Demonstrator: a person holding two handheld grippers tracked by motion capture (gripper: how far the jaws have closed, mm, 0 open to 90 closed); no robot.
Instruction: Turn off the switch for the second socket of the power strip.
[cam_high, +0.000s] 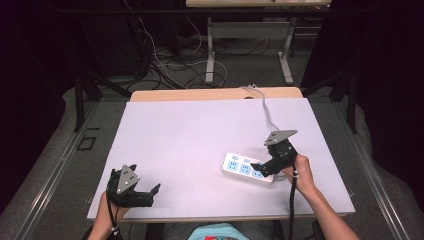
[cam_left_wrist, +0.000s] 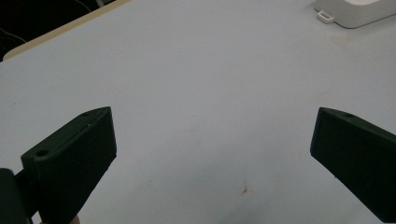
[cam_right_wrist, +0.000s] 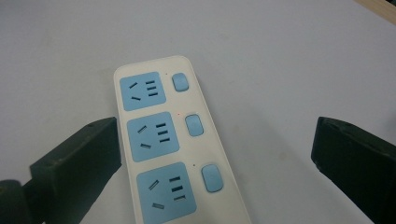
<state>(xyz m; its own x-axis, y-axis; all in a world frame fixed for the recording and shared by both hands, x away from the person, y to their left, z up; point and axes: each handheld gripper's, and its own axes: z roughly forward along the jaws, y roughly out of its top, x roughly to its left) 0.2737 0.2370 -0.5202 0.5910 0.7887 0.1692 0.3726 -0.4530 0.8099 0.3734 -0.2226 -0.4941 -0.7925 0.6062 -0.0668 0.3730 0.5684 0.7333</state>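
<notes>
Lying flat on the pale surface (cam_high: 190, 140), a white power strip (cam_high: 247, 168) with three blue socket panels sits in the lower right of the high view, its long axis running slightly downward to the right. In the right gripper view each blue socket (cam_right_wrist: 152, 136) has a blue rocker switch (cam_right_wrist: 194, 125) beside it, and the strip runs from the centre of the frame down to the bottom edge. A grey cord (cam_high: 266, 107) leads from the strip's area toward the far edge of the surface near the top centre of the high view. Over the strip's right end hangs the right hand-held gripper (cam_high: 267, 165), jaws spread wide, one on each side of the strip in its own view, neither jaw visibly touching it, held by the person's right hand (cam_high: 300, 172). Well apart, at the lower left of the high view near the front edge of the surface, is the left hand-held gripper (cam_high: 147, 192), also spread wide with nothing between its jaws; its own view shows bare surface and a corner of the strip at the upper right.
</notes>
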